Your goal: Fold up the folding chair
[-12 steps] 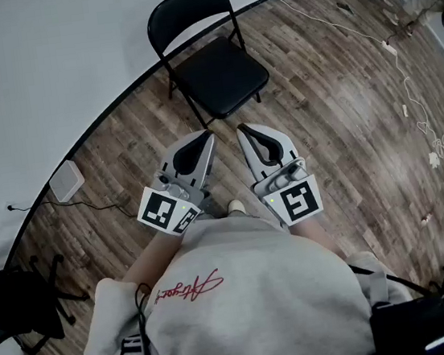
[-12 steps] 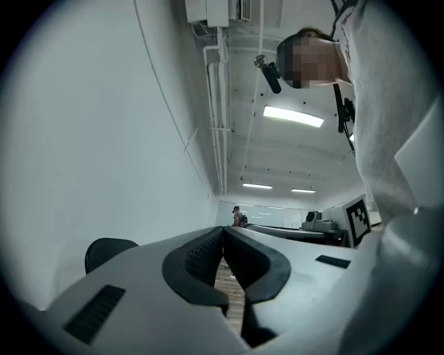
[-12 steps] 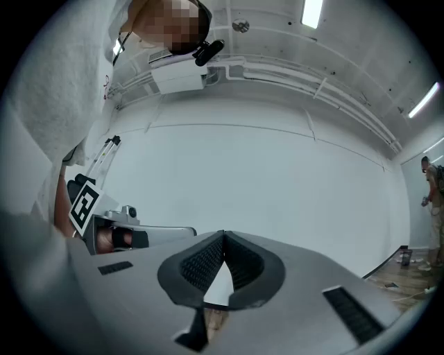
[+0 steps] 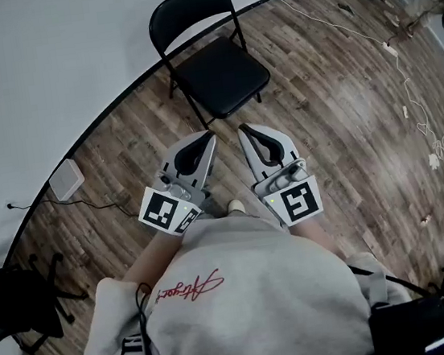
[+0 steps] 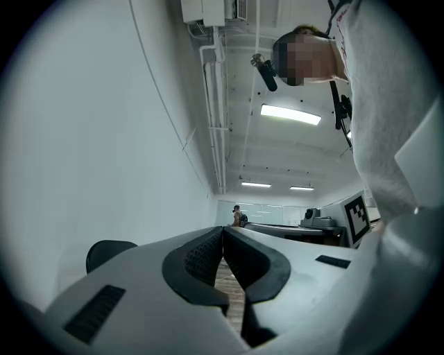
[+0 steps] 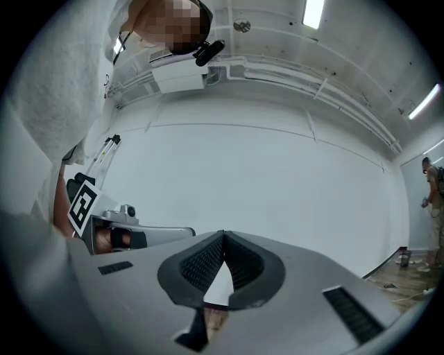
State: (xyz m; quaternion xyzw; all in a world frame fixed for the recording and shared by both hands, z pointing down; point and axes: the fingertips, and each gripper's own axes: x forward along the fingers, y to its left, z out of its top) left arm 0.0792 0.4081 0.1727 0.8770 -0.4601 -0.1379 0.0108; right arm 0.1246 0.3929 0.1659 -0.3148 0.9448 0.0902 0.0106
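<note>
Left gripper point(image 4: 206, 141), just left of centre in the head view, has its jaws pressed together tip to tip with nothing between them; its own view shows the same. Right gripper point(image 4: 245, 132), just beside it at centre, is likewise closed and empty. Above both, at upper centre of the frame, the folding chair point(image 4: 221, 75) stands fully open on the wood floor point(image 4: 336, 117) against the white wall point(image 4: 45, 66), apart from both grippers. Folding looks not yet begun; this seems the approach. Next, I judge, the person must step closer, spread the jaws, steady the backrest with one gripper and lift the seat's front edge toward it with the other.
</note>
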